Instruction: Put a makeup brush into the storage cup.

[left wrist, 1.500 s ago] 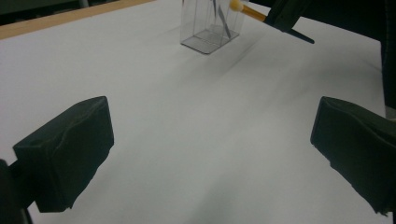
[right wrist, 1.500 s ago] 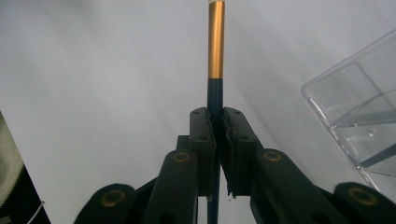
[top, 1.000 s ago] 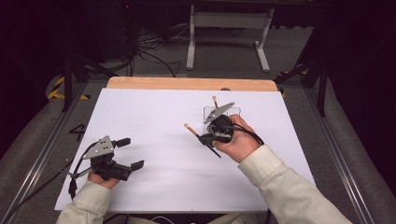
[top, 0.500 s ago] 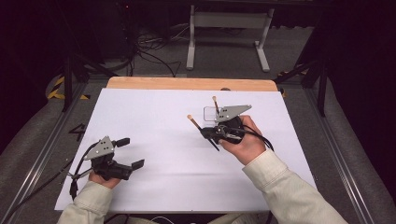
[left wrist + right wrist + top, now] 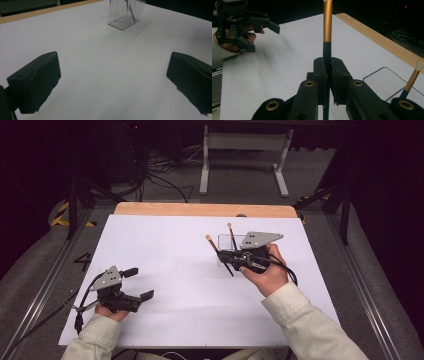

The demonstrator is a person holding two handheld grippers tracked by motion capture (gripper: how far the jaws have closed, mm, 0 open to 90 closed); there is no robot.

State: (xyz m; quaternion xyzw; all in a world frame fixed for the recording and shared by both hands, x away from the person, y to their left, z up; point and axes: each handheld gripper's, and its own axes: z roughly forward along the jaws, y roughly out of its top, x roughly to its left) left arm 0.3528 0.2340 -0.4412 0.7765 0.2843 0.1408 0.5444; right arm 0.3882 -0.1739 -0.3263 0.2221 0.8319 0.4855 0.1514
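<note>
White table (image 5: 165, 245): brush (image 5: 327, 30) in right gripper (image 5: 328, 67).

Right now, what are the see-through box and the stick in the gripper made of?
The clear box looks like hard glossy plastic: its walls are see-through with sharp, shiny edges. The stick looks like a brush handle, probably painted wood or plastic: black below, with a shiny gold band that could be metal.

Two black-and-gold sticks are counted, one held (image 5: 219, 255) and one standing (image 5: 232, 236) in the single clear container (image 5: 226, 251). Two hand-held grippers, left (image 5: 137, 285) and right (image 5: 226, 256), work over one worktop (image 5: 170, 245).
</note>
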